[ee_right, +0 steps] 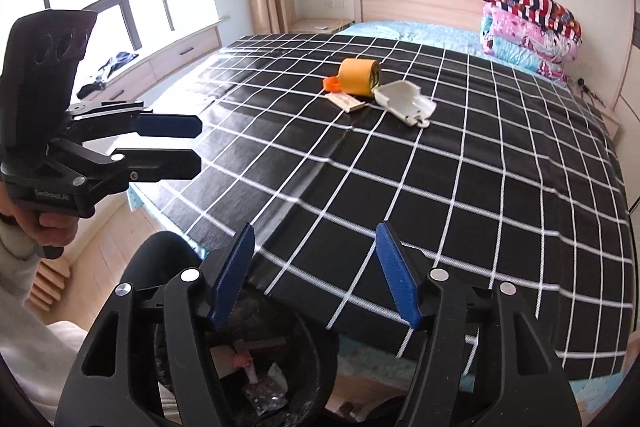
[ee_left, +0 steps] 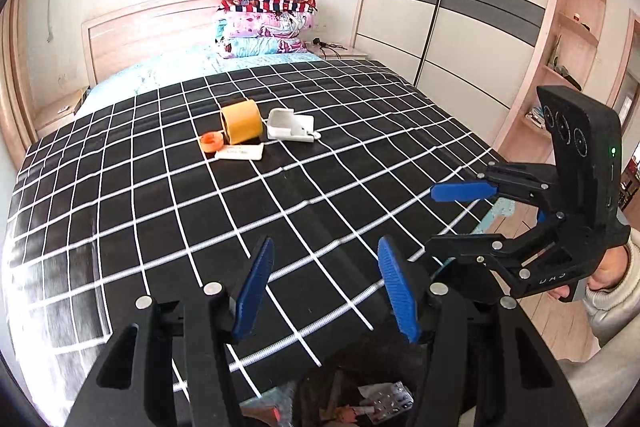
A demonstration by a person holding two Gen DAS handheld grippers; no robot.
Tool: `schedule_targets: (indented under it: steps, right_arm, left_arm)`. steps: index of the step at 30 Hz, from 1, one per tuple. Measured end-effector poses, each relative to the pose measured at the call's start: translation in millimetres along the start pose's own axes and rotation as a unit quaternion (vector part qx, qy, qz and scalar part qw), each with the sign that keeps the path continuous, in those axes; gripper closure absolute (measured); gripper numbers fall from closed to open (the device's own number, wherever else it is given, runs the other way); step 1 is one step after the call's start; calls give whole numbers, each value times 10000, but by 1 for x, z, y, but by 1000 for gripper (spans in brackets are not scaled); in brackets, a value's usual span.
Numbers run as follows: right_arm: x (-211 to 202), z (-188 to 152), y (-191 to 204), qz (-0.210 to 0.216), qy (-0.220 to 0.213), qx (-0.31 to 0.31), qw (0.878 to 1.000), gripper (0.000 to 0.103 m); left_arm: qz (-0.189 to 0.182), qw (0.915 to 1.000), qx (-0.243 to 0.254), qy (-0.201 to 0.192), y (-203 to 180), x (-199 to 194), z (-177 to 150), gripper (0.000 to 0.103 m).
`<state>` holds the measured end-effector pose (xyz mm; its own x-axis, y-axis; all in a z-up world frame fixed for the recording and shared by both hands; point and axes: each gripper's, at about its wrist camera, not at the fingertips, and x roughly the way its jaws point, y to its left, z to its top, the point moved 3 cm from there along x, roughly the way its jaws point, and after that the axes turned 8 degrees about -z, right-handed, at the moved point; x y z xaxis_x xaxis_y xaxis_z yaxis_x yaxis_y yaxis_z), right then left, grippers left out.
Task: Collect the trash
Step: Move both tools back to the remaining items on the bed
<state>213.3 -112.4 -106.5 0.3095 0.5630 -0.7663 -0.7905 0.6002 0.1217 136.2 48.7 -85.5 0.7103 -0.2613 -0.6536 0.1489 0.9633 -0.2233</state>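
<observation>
A: Four trash items left mid-bed: yellow tape roll, orange ring, flat card, white plastic holder.
B: Grippers?
A: Left gripper and right gripper both spread, empty, over the bin at the bed's foot edge.
B: Risk?
A: The card lies flat; the pads may slide off it.

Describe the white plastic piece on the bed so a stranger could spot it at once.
Find the bed with the black, white-gridded cover. Near its middle lies a small cluster of litter; the white piece is on the side nearest the wardrobe, right beside the yellow roll. It alone is white moulded plastic; the others are an orange cap and a flat packet.
</observation>
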Motion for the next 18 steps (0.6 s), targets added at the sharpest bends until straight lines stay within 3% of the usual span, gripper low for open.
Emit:
schedule_targets:
  steps: [11, 18]
  right_arm:
    - [28, 42, -31, -226, -132, -100, 9996, 26]
    - [52, 69, -46, -306, -158, -270, 9990, 26]
  left_arm:
    - [27, 10000, 35, 43, 28, 28, 30, 52]
    - [12, 9998, 78, 158, 45, 54, 46, 52]
